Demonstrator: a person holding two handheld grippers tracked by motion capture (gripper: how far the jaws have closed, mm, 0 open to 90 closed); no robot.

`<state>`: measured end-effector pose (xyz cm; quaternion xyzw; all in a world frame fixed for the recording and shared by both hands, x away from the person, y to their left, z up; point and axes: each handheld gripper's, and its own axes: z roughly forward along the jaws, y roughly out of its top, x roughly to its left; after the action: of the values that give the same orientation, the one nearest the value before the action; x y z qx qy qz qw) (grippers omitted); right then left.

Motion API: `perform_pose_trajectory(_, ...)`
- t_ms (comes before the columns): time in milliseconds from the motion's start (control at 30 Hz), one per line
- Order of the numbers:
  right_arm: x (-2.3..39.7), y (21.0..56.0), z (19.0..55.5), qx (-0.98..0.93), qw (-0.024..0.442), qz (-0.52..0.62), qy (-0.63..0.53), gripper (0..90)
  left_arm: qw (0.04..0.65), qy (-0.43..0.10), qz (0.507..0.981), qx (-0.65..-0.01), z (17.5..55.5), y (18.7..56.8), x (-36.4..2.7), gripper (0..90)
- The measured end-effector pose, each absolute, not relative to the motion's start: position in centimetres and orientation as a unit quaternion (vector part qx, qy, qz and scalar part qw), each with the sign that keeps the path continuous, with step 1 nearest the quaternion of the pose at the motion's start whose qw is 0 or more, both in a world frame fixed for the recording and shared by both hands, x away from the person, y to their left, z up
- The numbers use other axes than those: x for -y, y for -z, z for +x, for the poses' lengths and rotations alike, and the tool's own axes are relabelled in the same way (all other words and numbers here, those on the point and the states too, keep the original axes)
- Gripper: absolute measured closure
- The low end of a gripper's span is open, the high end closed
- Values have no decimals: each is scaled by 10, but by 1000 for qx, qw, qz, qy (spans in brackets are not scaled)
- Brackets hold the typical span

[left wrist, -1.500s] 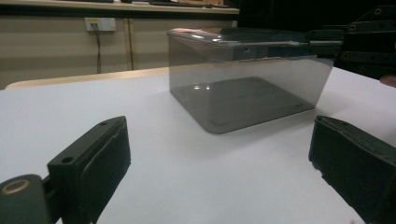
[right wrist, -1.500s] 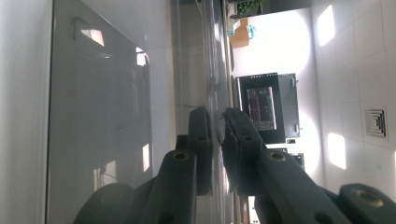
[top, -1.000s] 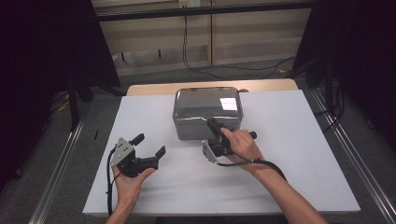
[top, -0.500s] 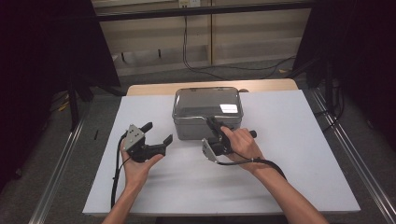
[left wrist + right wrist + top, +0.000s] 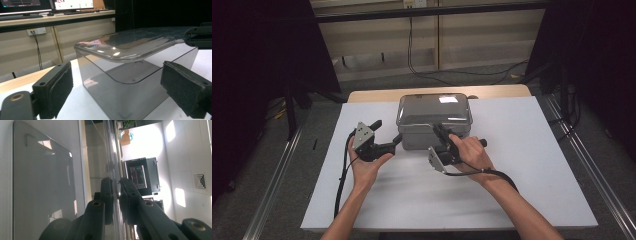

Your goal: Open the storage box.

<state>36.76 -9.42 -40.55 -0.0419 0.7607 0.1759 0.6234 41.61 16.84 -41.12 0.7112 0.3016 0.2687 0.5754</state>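
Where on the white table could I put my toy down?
The white table is bare right of the clear box, and along the near edge between the forearms. It is crowded at the box's front, where the left hand-held gripper and right hand-held gripper work.

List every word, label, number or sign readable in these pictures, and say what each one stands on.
No text can be read anywhere.
Monitors behind the table: coloured marks and lines, too small and blurred to read.
Screen in the right gripper view: bright patches, blurred, unreadable.
Clear box and its lid: no label or print.
Wall socket: no marking legible.
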Motion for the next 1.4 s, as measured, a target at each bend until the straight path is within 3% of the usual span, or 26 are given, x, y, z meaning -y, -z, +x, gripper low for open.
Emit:
perform_pose_trajectory(533, 93, 397, 369, -759, 626, -36, -174, 825, 559, -285, 722, -293, 441, 413, -160, 187)
perform_pose_trajectory(933, 94, 394, 370, -758, 627, -37, -176, 827, 567, -300, 720, -264, 455, 410, -150, 358)
perform_pose_trajectory(1400, 93, 394, 370, -759, 626, -38, -177, 825, 563, -310, 726, -244, 457, 411, -144, 466)
